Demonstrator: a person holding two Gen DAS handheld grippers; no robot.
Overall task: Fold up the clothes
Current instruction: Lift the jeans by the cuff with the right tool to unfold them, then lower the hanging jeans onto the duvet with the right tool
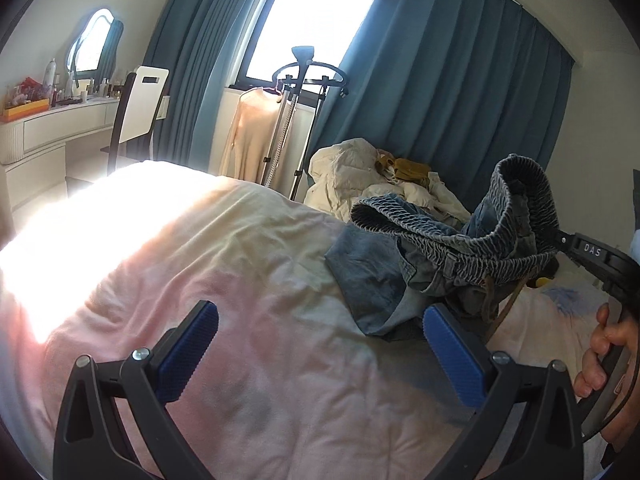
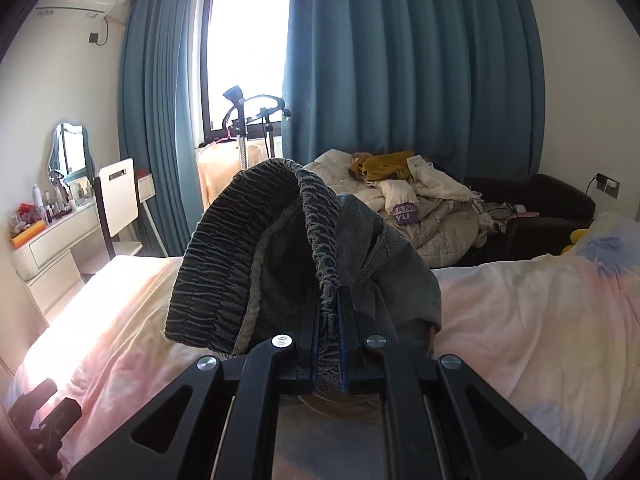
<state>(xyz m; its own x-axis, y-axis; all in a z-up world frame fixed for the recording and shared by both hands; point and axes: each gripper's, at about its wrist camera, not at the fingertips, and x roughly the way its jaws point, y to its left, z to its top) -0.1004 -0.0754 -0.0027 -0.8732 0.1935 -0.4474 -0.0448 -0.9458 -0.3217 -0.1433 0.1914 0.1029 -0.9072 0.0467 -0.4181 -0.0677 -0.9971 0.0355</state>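
A pair of blue denim pants (image 1: 384,280) with a grey elastic waistband (image 1: 516,216) lies partly on the pink bedspread (image 1: 240,280). My right gripper (image 2: 332,312) is shut on the waistband (image 2: 240,248) and lifts it above the bed; it shows at the right edge of the left wrist view (image 1: 596,256). My left gripper (image 1: 320,320) is open and empty, low over the bedspread, with the pants just ahead of its right finger.
A heap of cream and mustard clothes (image 1: 384,180) lies beyond the bed. A garment steamer stand (image 1: 304,120) with a peach top stands by the window. A vanity desk and chair (image 1: 136,112) are at left. A dark sofa (image 2: 540,208) is at right.
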